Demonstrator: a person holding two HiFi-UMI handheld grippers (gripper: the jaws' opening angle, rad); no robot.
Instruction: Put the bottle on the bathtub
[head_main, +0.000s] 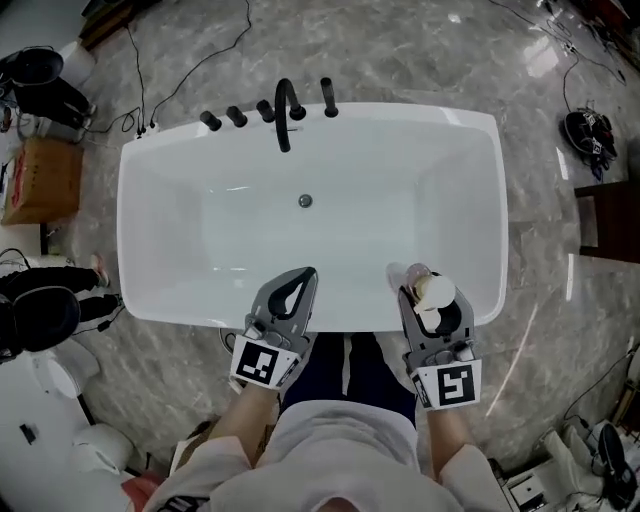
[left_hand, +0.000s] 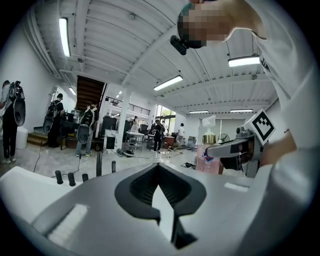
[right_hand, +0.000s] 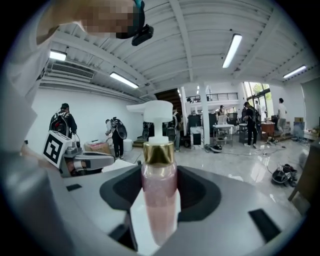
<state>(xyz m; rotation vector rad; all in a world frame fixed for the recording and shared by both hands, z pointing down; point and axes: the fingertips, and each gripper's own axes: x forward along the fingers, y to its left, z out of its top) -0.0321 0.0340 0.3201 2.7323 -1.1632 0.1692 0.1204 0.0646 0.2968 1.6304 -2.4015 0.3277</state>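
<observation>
Lower right, head view: right gripper (head_main: 424, 288) is clamped on the bottle (head_main: 434, 293). Bottle is upright, white pump head up, over the near rim of the bathtub (head_main: 440, 112). Can't tell if its base touches the rim.
Lower centre, head view: left gripper (head_main: 306, 274) is closed, tips together, nothing in it. It sits over the same rim, apart from the bottle. Prob. idle, since placing takes one hand.
Upper centre, head view: faucet (head_main: 285, 112) and knobs (head_main: 237, 117) take up the far rim, so the near rim looks like the free flat spot.
Left gripper view: left gripper (left_hand: 159, 167) jaws meet at the tips, hollow btw pads empty. Bottle (left_hand: 203, 161) at centre right, in the right gripper (left_hand: 212, 150).
Right gripper view: bottle (right_hand: 159, 195) dead centre, pink body, gold collar. Right gripper (right_hand: 159, 172) pads press both sides of the body below the collar. Low grip prob. keeps it vertical so the base lands flat. Left gripper (right_hand: 107, 160) at mid left.
Task status: bottle held, not yet let go.
</observation>
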